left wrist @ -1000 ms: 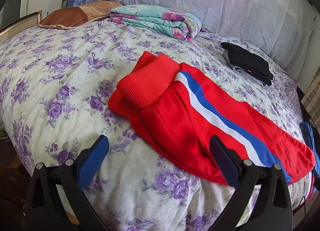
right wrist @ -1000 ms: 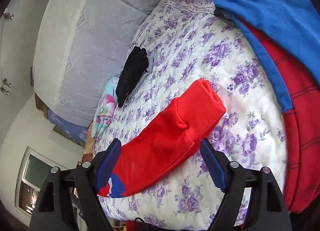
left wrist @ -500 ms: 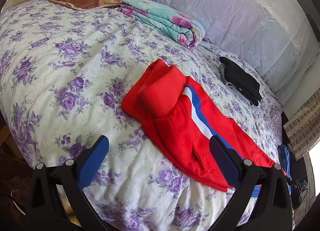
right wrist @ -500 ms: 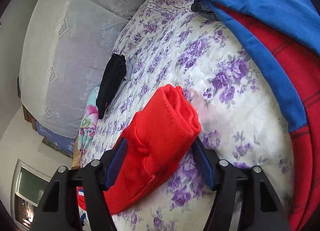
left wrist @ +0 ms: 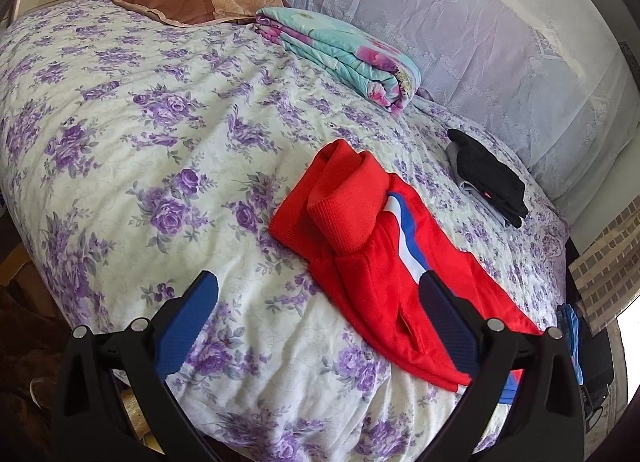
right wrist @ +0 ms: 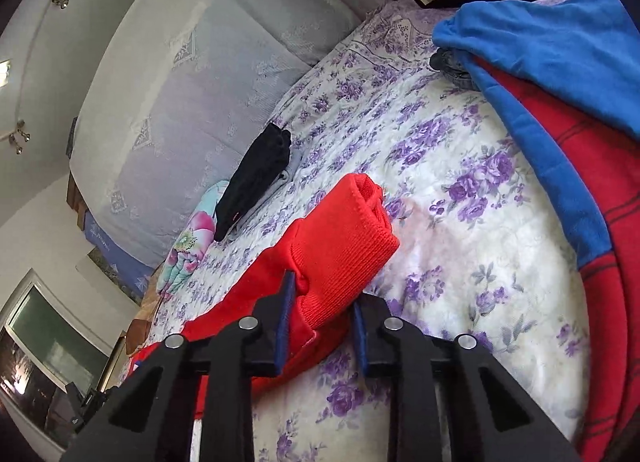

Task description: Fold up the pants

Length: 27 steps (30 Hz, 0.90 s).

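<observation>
Lying across the flowered bedspread: the red pants [left wrist: 384, 262], partly folded, with a blue-and-white side stripe [left wrist: 404, 222] seen along one leg.
Right gripper [right wrist: 320, 326]: its jaws have just been closing, and the blue pads [right wrist: 285, 322] are now pressed on the ribbed red cuff end [right wrist: 344, 246] of the pants, which is bunched between them and sticks out ahead of the fingers.
Left gripper [left wrist: 320, 318]: held wide open above the bedspread, with nothing between its fingers; only the right-hand finger [left wrist: 448, 322] overlaps the pants in the left wrist view, and contact cannot be told.
Pants relative to the left gripper: just ahead and to the right, with the folded-over ribbed waistband [left wrist: 344, 198] farther forward.
Bedspread [left wrist: 160, 142]: white with purple flowers, seen under both grippers.
Beyond the pants, from the left gripper: a folded black garment [left wrist: 488, 178] to the far right, a folded turquoise floral quilt [left wrist: 344, 50] farther ahead, and a brown pillow [left wrist: 192, 2] at the far left.
Right of the right gripper: a blue garment [right wrist: 552, 46] laid over a red blanket with dark lines [right wrist: 600, 222], well apart from the held cuff.
Behind the bed: a pale lace-covered headboard [left wrist: 480, 30].
</observation>
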Each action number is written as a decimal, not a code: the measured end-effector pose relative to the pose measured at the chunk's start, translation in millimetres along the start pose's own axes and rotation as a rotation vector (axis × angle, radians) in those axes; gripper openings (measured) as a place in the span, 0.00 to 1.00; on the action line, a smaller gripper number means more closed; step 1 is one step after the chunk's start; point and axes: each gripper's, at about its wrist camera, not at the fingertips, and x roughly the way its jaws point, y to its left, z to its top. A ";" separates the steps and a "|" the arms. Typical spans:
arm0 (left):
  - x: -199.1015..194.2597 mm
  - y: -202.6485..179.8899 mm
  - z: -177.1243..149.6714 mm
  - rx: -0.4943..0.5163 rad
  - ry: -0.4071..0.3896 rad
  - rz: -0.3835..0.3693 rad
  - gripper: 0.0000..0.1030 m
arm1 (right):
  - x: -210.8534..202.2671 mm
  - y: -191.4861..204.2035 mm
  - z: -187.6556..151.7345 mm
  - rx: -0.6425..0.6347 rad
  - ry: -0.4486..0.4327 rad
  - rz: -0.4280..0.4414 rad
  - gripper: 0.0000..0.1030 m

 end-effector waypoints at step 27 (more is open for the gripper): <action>-46.4 31.4 20.6 -0.070 -0.128 -0.009 0.95 | 137.8 311.2 -178.7 -1.268 0.173 -0.226 0.18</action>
